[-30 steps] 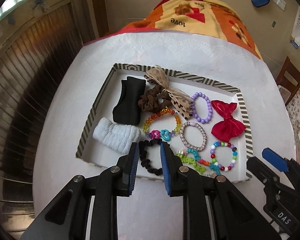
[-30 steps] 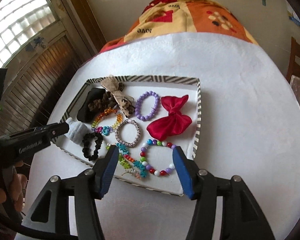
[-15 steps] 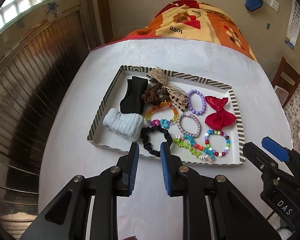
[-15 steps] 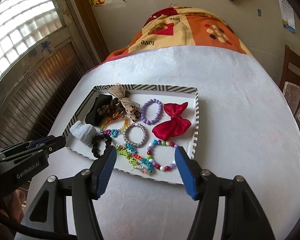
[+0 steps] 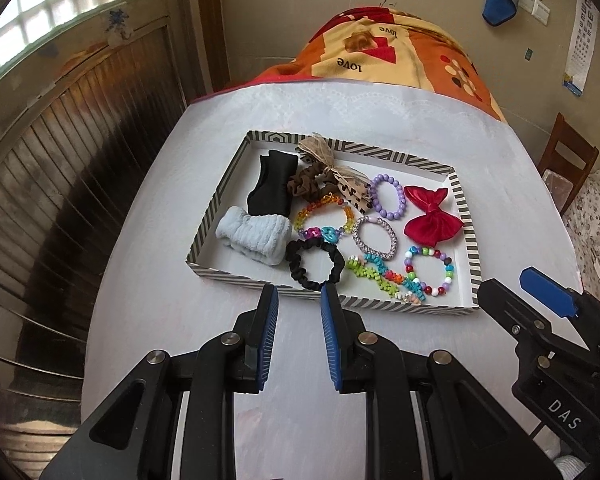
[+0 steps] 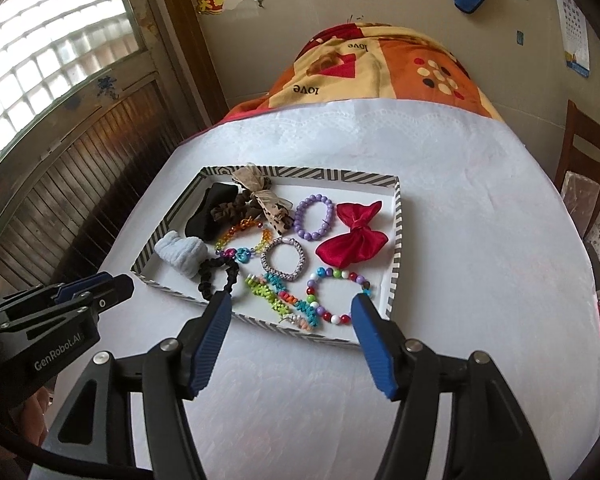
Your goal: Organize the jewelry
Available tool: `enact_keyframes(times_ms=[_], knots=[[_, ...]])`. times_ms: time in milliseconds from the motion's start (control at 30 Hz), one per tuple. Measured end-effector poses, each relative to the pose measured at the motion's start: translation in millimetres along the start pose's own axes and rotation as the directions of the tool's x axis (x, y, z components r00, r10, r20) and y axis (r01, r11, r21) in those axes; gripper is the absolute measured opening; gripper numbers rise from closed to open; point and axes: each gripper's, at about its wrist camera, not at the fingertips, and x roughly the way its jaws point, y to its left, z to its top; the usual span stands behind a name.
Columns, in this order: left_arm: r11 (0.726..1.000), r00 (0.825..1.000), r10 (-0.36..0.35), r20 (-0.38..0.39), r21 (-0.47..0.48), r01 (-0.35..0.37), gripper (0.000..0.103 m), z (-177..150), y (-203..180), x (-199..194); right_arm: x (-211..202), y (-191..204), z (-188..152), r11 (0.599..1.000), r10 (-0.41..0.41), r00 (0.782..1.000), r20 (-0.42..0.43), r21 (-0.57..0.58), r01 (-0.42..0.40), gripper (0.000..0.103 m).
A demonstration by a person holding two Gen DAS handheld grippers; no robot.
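Hovering short of the near rim, both tongs hang empty over the white table [image 5: 148,280]. Left gripper [image 5: 299,300] stands narrow, nothing between its pads; right gripper [image 6: 290,306] is opening wide, nothing held. Just beyond lies the striped tray [image 5: 210,216], its long axis running left to right. Left gripper lines up with the black scrunchie [image 5: 313,264], the nearer reach. Right gripper faces the multicoloured bead bracelet [image 6: 338,294]. Farther back sit the purple bracelet [image 6: 314,216] and red bow [image 6: 350,242].
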Motion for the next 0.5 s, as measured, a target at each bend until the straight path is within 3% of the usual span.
enact_keyframes(times_ms=[500], knots=[[1.000, 1.000, 0.001, 0.015, 0.021, -0.001, 0.012, 0.4, -3.1, -8.1, -5.5, 5.0, 1.7, 1.000, 0.004, 1.000, 0.008, -0.015, -0.003, 0.066]])
